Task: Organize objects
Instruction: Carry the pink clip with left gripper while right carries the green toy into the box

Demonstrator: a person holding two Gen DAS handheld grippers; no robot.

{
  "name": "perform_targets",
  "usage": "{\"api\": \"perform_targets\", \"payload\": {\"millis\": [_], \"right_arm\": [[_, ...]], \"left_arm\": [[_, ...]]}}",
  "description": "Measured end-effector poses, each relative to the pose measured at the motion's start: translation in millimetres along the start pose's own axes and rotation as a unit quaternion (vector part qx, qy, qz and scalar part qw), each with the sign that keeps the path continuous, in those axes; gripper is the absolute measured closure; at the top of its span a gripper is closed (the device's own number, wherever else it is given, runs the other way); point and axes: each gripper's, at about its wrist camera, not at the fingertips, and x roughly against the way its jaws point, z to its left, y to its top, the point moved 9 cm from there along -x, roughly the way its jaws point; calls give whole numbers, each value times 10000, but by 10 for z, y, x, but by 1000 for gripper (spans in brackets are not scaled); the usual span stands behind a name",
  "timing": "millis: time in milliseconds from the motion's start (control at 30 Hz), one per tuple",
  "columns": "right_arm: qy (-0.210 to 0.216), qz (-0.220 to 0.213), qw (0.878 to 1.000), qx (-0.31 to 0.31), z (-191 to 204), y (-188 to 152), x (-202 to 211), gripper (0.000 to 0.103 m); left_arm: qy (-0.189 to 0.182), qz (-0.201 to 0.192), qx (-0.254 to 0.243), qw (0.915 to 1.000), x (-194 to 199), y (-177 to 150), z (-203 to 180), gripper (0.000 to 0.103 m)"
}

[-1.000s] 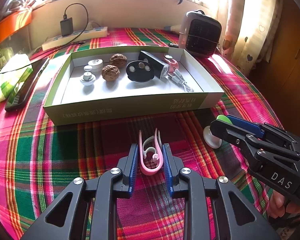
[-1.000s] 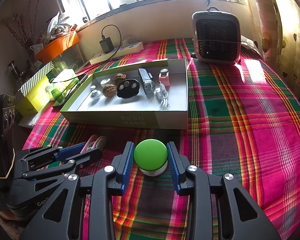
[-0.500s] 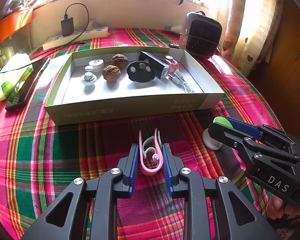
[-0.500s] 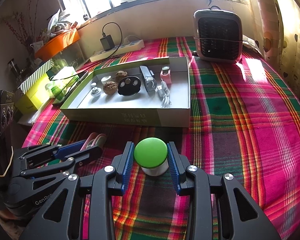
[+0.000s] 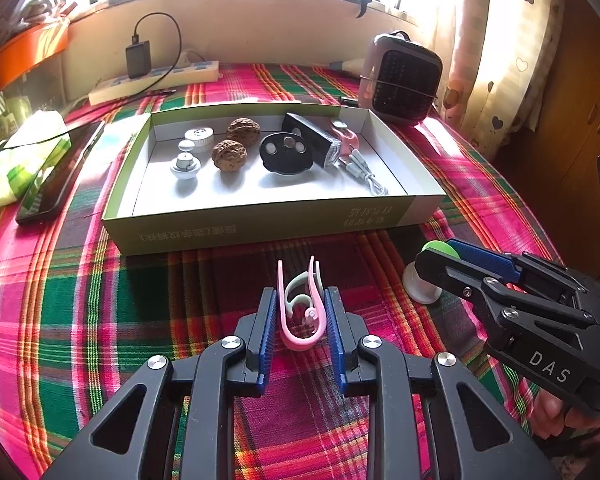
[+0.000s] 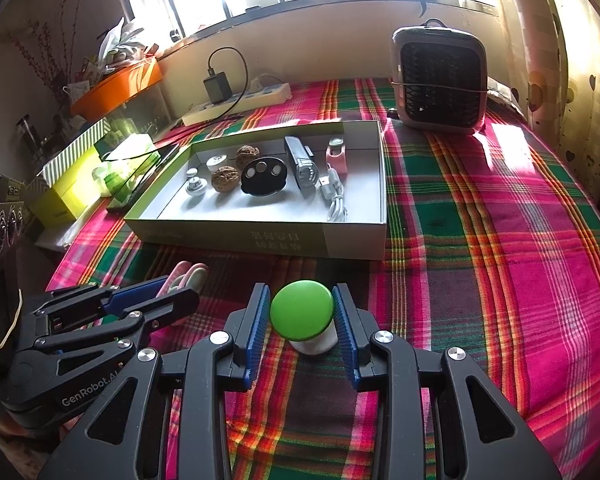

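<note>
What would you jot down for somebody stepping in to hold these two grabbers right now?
Left gripper: shut on the pink clip, low over the checked cloth.
Right gripper: shut on the green-capped knob, also near the cloth.
The open box sits just beyond both, already holding two walnuts, a black disc, a bike light, a white cable and small white pieces.
Done: both loose things gripped.
Left: carry each over the near wall and set it on the free floor at the front of the box.
</note>
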Motion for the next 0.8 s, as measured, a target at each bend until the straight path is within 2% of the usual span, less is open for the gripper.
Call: {"api": "perform_targets", "payload": {"millis": [467,800], "right_arm": [[-138,0,9998,168,33,-21,18,69],[192,-7,9997,-115,62,44,72,69]], "left_arm": [[-18,-53,-10,10000,30,18,-11,81],[-43,-174,-31,9998,129,84,-3,81]]}}
